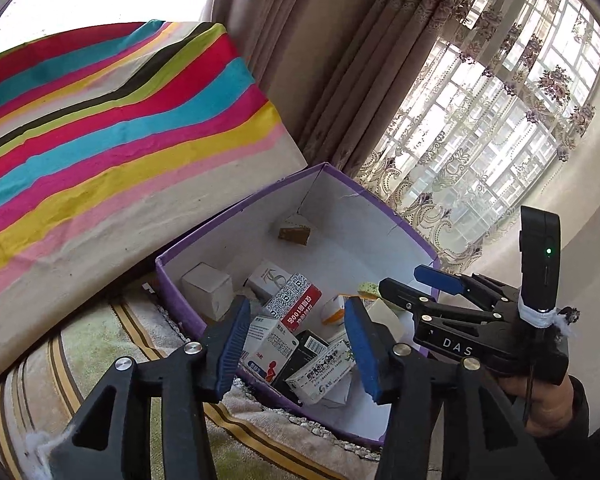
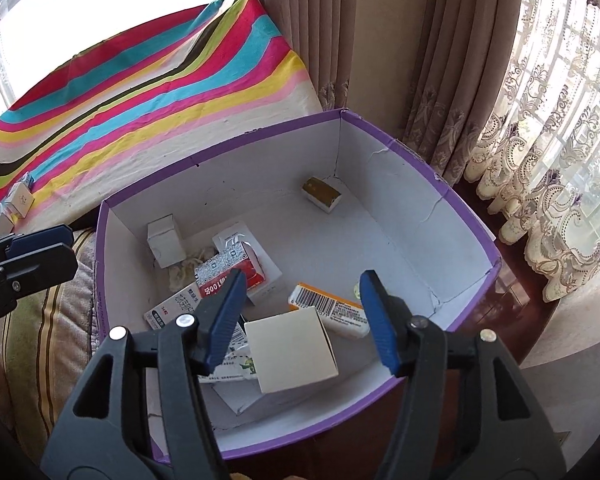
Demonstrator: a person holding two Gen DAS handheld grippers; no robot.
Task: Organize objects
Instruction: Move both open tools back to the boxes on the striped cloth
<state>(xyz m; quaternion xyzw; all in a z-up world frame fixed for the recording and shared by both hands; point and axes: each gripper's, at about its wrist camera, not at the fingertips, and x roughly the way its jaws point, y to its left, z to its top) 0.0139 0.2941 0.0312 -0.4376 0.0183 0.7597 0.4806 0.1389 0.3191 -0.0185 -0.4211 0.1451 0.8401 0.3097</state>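
left wrist view: the left gripper (image 1: 296,344) sits over the near rim of the purple box (image 1: 172,280), blue pads apart with nothing between them, so it's open and empty. the right gripper (image 1: 400,288) pokes in over the box's right edge, a hand (image 1: 548,400) behind it, and its jaws look parted too. looks to me like a drop-off step, both tongs just let go over the box. inside: a plain white carton (image 1: 208,290) by the left wall, a red and white qr-code box (image 1: 296,306) in the middle, a small brown-topped pack (image 1: 294,232) alone at the far corner, and more medicine cartons piled toward the near edge.

right wrist view: right gripper open over the near side, nothing pinched. a cream box (image 2: 290,346) lies just below it, not touching the pads, next to an orange barcode pack (image 2: 328,310). a few small boxes (image 2: 18,200) are still out on the striped cloth (image 2: 140,92), beyond the box's left edge.

next move i'd guess: back off and go for those leftovers. needs a clean lift clear of the rim, then a square pinch on a small carton.
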